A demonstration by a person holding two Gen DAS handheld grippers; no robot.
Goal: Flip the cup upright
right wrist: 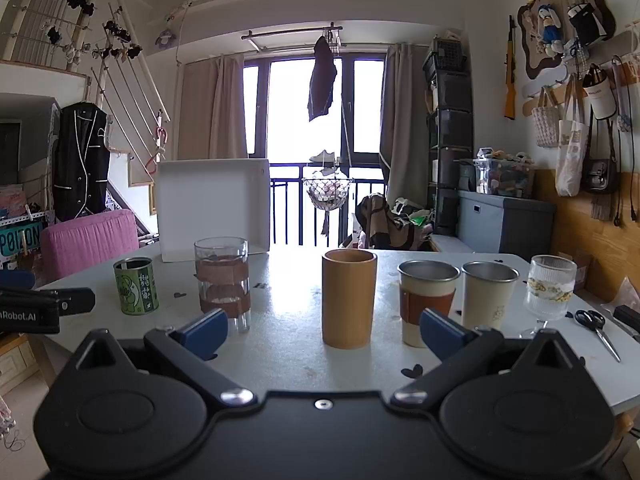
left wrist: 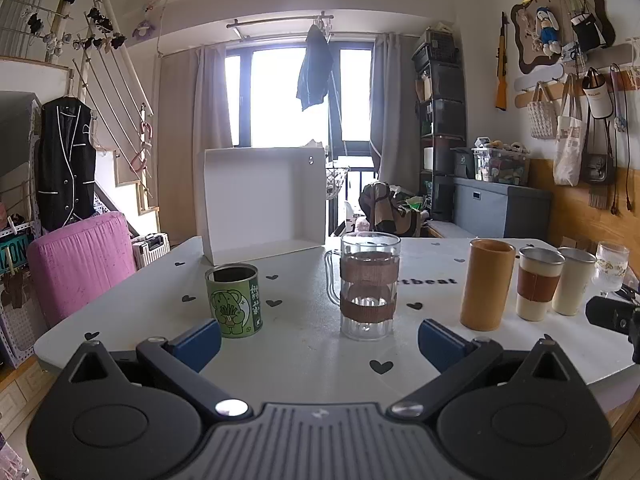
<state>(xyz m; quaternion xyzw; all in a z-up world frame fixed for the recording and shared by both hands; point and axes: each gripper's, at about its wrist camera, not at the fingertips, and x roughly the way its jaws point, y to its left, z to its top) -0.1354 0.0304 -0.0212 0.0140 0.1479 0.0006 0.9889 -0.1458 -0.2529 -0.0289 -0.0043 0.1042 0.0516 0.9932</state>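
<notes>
Several cups stand upright in a row on the white table (left wrist: 304,344). From the left: a green tin (left wrist: 234,300) (right wrist: 136,286), a glass mug with brown bands (left wrist: 369,285) (right wrist: 222,280), a tall tan cup (left wrist: 486,283) (right wrist: 349,298), a steel cup with a brown sleeve (left wrist: 538,282) (right wrist: 426,300), a cream steel cup (left wrist: 573,280) (right wrist: 488,294) and a ribbed stemmed glass (left wrist: 610,270) (right wrist: 551,290). My left gripper (left wrist: 319,340) is open and empty, just short of the glass mug. My right gripper (right wrist: 324,334) is open and empty, just short of the tan cup.
A white open box (left wrist: 264,204) (right wrist: 212,208) stands at the table's far side. Scissors (right wrist: 596,326) lie at the right edge. A pink stool (left wrist: 80,256) is left of the table. The other gripper's black body shows at each view's edge (left wrist: 616,316) (right wrist: 28,312).
</notes>
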